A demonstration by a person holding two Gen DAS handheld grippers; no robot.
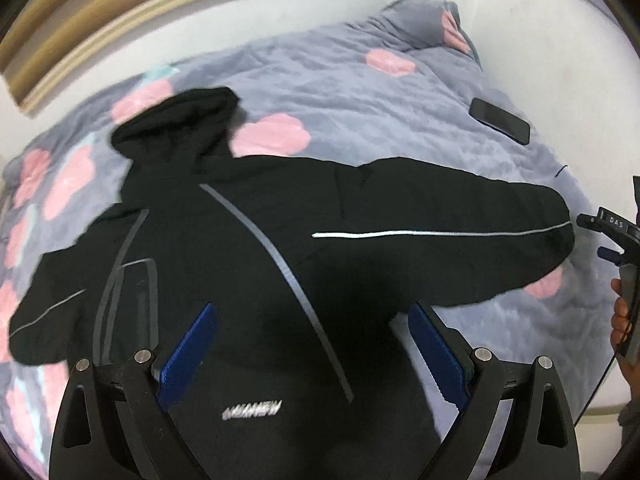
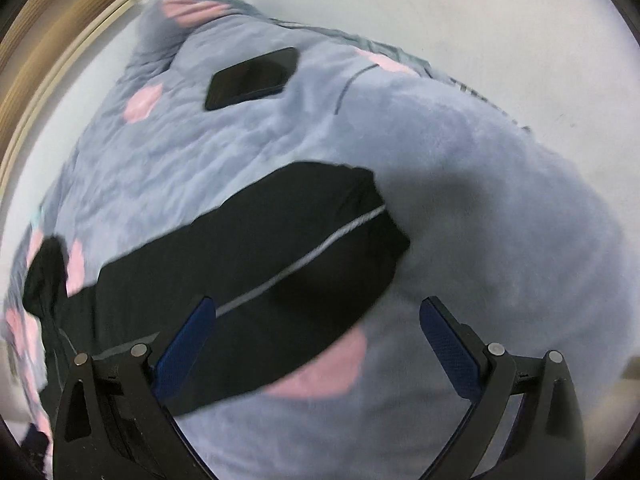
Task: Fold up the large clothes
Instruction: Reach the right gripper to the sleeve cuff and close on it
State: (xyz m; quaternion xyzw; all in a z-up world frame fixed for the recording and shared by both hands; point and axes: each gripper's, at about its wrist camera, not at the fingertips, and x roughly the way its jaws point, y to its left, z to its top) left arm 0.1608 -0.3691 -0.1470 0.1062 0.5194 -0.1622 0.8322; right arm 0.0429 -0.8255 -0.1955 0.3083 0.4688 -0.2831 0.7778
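Left wrist: black jacket [image 1: 256, 248] spread flat on the blanket [image 1: 360, 92], sleeves out, ready for folding. Left gripper [image 1: 312, 352] hovers over its body, fingers wide, holding nothing.

Right wrist: right gripper [image 2: 316, 344] wide open, empty, above the sleeve [image 2: 280, 264], likely first fold. Phone [image 2: 252, 78] well apart.

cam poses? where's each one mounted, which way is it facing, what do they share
Left wrist: on the left gripper, open, looking down its blue fingers at the jacket body on the blanket; the right gripper and a hand show at the right edge.
Right wrist: on the right gripper, open, looking down over the jacket's sleeve and cuff; only its own fingers show.
Shared: that striped sleeve, the blanket, the phone.
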